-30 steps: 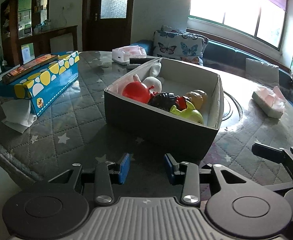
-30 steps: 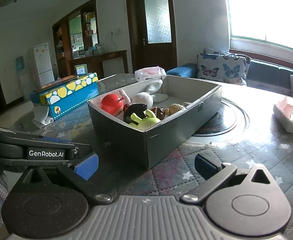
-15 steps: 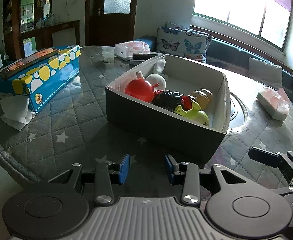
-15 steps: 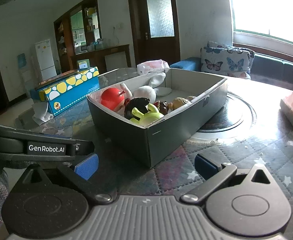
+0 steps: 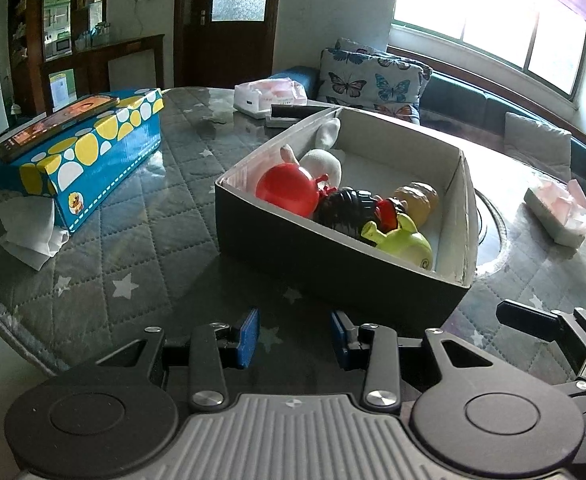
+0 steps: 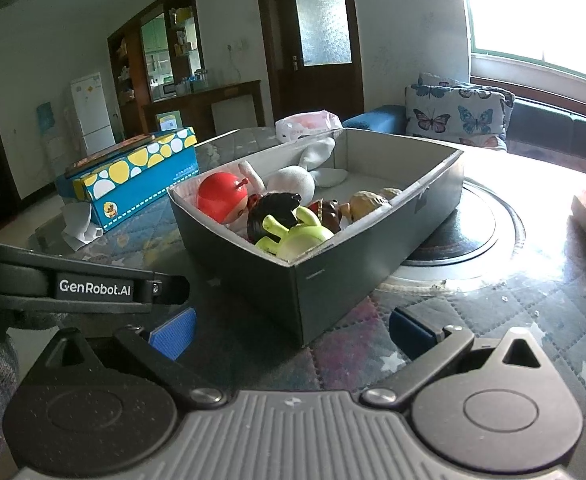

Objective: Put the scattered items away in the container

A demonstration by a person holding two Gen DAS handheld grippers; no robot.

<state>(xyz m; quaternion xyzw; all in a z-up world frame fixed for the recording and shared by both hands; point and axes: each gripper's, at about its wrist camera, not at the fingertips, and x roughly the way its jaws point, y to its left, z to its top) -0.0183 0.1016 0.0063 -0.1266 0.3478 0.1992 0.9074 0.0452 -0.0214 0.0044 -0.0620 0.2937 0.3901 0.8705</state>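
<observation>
We are holding the left gripper [image 5: 294,338] and right gripper [image 6: 291,330] empty, fingers apart, near the container [image 5: 333,256]; toys [image 5: 289,190] are lying inside, so tidying is seemingly ending; next, withdrawing.

The container [image 5: 333,256] is dark grey outside and pale off-white inside, and holds a shiny red round toy [image 5: 289,190], a white plush rabbit [image 5: 323,162], a black spiky-haired figure [image 5: 347,210], a tan one [image 5: 417,200] and a lime-green toy [image 5: 403,242]. The surface [image 5: 133,248] wears a grey quilted diamond pattern with white stars, tinged pink and purple near the right gripper [image 6: 293,330], whose pads are blue on a black and grey body, as are those of the left gripper [image 5: 295,338]. To the left a blue box [image 5: 93,156] carries yellow and white spots, and the far cushion [image 5: 373,80] shows blue and orange butterflies on grey.
</observation>
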